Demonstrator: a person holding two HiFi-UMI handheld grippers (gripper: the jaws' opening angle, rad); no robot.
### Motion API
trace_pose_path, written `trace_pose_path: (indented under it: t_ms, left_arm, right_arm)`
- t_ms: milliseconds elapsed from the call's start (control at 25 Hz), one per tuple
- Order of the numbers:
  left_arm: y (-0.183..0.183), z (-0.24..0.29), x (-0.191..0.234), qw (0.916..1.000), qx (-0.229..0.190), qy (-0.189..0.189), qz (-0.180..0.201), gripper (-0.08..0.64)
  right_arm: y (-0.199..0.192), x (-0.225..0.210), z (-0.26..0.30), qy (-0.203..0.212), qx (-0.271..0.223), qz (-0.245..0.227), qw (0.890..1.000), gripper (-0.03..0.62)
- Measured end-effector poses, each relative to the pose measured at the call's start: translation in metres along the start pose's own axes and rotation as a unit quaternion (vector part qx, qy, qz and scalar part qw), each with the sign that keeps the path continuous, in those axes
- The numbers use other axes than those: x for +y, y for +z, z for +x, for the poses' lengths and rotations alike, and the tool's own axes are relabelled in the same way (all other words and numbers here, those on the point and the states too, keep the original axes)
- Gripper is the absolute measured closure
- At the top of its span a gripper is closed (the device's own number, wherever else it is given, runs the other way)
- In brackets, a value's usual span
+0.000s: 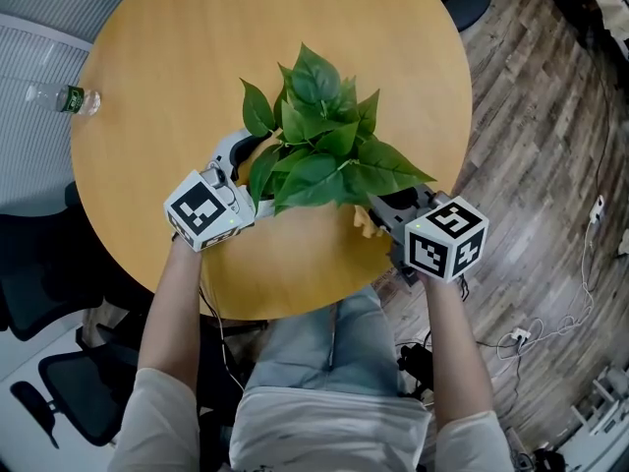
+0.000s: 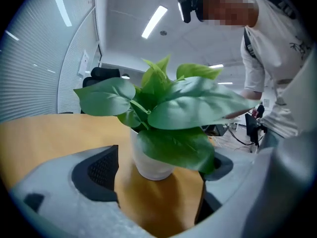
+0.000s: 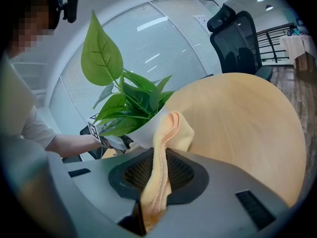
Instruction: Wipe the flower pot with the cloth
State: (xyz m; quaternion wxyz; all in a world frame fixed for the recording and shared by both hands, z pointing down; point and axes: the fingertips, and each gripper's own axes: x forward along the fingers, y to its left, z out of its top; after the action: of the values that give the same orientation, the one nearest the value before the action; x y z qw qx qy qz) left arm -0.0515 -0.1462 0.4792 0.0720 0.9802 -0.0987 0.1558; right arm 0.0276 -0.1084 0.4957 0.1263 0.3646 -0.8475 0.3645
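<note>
The round wooden surface carried a white pot with a broad-leaved green plant, standing near the edge closest to the person. From the head view the leaves hid most of the pot.

The left tongs came at the pot from the person's left. Their jaws stood wide apart, and the left gripper view showed the pot upright just ahead of the gap, in line with its middle. Bare wood showed on each side between the pot and the dark pads, so nothing was gripped. One large leaf drooped over the far pad and covered part of it.

The right tongs came from the person's right, tilted a little downward. Their jaws were closed on a pale orange cloth, pinched as a narrow fold running up between the pads. The cloth's loose end bunched beyond the tips and lay against the pot's white wall, low under the leaves. In that view the left tongs' marker cube showed on the far side of the pot, so the pot sat between the two tongs.

A clear plastic bottle lay on its side at the surface's far left edge, well apart from the pot.
</note>
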Motion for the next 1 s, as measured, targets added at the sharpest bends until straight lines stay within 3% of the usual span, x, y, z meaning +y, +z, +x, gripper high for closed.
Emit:
trace_pose_path:
  t_ms: [240,360,720,880,1000]
  left_arm:
    - [0.005,0.019,-0.009,0.9978,-0.008,-0.066,-0.001,0.085]
    - [0.008,0.03,-0.013,0.9974,-0.015,-0.071,-0.002,0.086]
    - [0.01,0.034,-0.008,0.9993,-0.03,-0.01,-0.021,0.103]
    - [0.01,0.038,-0.01,0.9975,-0.033,0.048,-0.04,0.103]
    - [0.009,0.038,-0.012,0.9932,-0.032,0.098,-0.054,0.103]
  right_arm:
    - [0.001,-0.002,-0.001,0.005,0.001,-0.002,1.0,0.532]
    - [0.0,-0.005,-0.005,0.007,0.001,-0.003,1.0,0.532]
    - [0.01,-0.018,-0.011,-0.01,-0.005,-0.003,1.0,0.532]
    - [0.022,-0.038,-0.014,-0.03,-0.012,0.002,0.999,0.532]
    - [0.033,-0.039,-0.005,-0.021,-0.004,-0.017,1.0,0.532]
